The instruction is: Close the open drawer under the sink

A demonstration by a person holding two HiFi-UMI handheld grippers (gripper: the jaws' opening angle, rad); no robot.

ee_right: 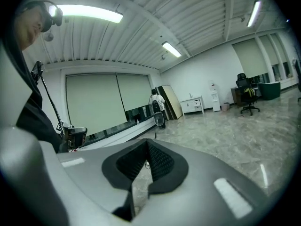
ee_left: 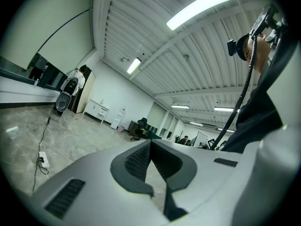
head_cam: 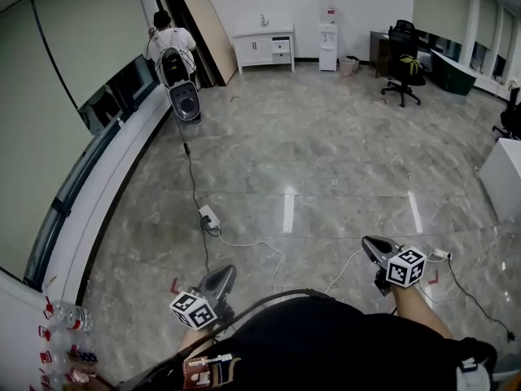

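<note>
The open drawer [head_cam: 281, 47] of the sink cabinet [head_cam: 252, 49] stood at the far wall, well apart from both grippers. The left gripper [head_cam: 226, 272] and right gripper [head_cam: 369, 242] were each pressed together and empty. Judged risk: tripping on the power strip [head_cam: 209, 217] and floor cables [head_cam: 193, 182] lying between. A person [head_cam: 171, 43] stood at far left, near the cabinet.

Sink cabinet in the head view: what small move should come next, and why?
Probably walk forward toward the sink cabinet at the far wall: its drawer looks open, and both the left tongs and right tongs, shut and empty, are far out of reach.
</note>
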